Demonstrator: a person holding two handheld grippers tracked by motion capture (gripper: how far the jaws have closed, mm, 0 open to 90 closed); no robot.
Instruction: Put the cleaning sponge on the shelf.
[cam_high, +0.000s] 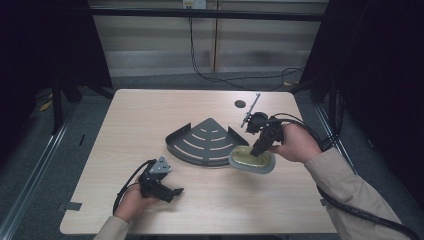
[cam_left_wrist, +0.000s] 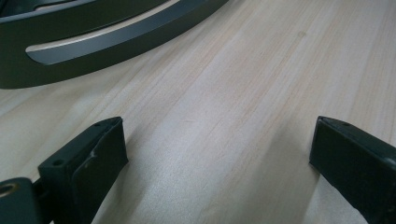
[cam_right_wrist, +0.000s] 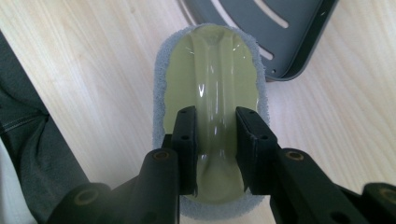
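Note:
An oval scrubbing pad (cam_high: 251, 161) with a grey fleecy rim and a yellow-green plastic handle lies just right of the dark fan-shaped slotted rack (cam_high: 206, 141). My right gripper (cam_high: 259, 149) points down onto it, and in the right gripper view its jaws are shut on the raised handle ridge of the scrubbing pad (cam_right_wrist: 212, 93), right gripper (cam_right_wrist: 215, 135). The pad's far end nearly touches the rack (cam_right_wrist: 280, 28). My left gripper (cam_high: 172, 192) rests low at the table's front left, open with bare wood between its jaws, left gripper (cam_left_wrist: 217, 149). The rack's curved rim (cam_left_wrist: 93, 42) lies ahead of it.
The light wooden table (cam_high: 150, 110) has a round cable hole (cam_high: 240, 104) at the back right. A thin metal rod (cam_high: 251, 110) sticks up behind my right gripper. Black cables trail from both grippers. Dark frame posts and grey floor surround the table.

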